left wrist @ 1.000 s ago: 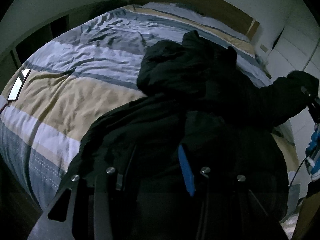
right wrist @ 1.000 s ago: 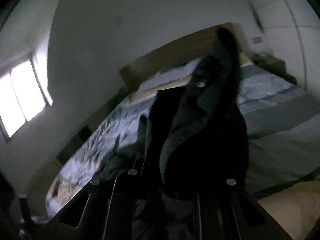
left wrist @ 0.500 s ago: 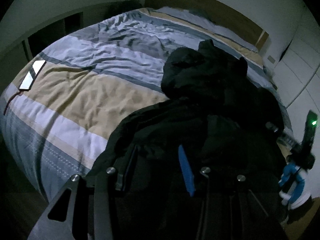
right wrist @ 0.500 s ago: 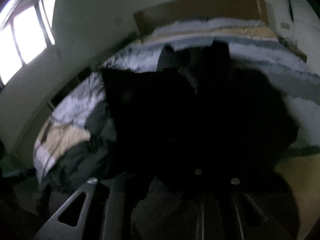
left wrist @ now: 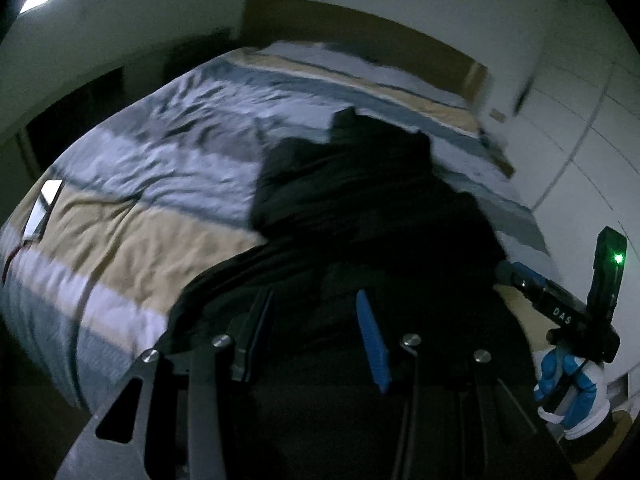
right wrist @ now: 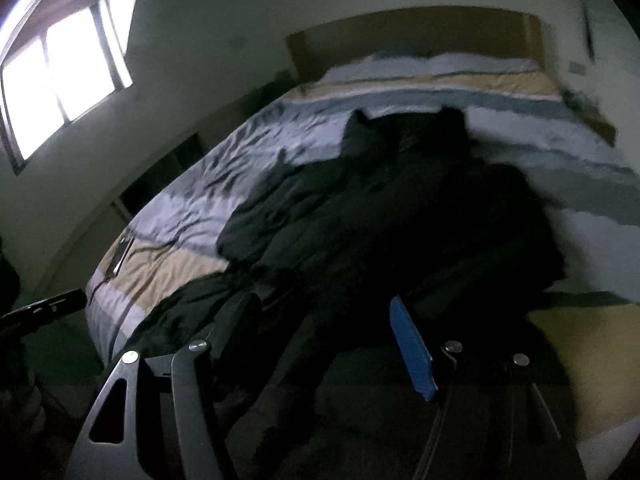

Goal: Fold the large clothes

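A large black jacket lies on the striped bed, its hood toward the headboard and its hem at the near edge. It also shows in the right wrist view. My left gripper is open above the near hem, blue pad visible. My right gripper is open and empty over the jacket's near edge, blue pad visible. The right gripper's body, held by a blue-gloved hand, shows at the right of the left wrist view.
The bed has a blue, white and tan striped cover and a wooden headboard. A phone with a cable lies near the bed's left edge. White wardrobe doors stand at the right. A window is at the left.
My right gripper let go of the raised sleeve, which now lies on the jacket, and drew back toward the near edge, open. My left gripper stayed open and pulled back a little.
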